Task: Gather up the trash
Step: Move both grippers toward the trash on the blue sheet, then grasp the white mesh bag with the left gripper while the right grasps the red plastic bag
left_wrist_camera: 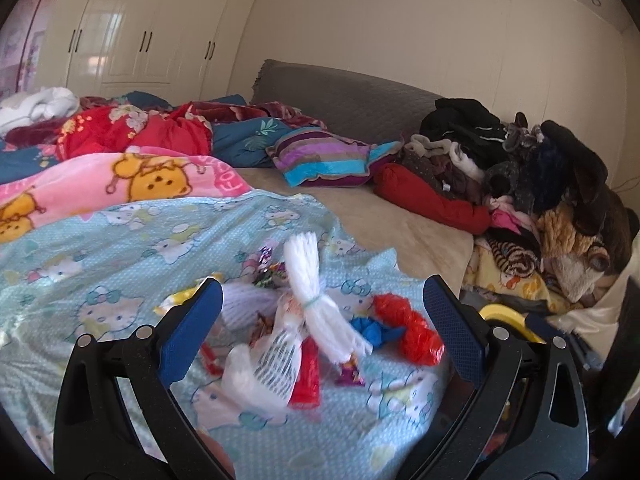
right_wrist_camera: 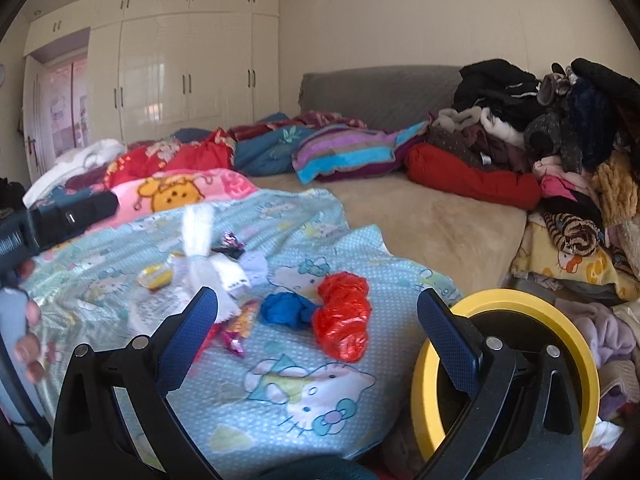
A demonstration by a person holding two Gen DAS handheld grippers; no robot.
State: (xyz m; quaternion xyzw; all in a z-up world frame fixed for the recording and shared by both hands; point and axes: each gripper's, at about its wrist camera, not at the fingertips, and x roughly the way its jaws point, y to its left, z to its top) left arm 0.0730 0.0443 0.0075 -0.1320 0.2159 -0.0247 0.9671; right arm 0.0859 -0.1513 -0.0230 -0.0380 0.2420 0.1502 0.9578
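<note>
While both hand-held grippers, left hand-held gripper and right hand-held gripper, gape apart, nothing is collected. Red bag, blue wad and wrappers lie on the bed, left of the yellow-rimmed bin.

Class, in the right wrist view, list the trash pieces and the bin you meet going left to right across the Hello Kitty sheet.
Yellow wrapper → blue crumpled bag → red crumpled bag → yellow-rimmed bin.
</note>
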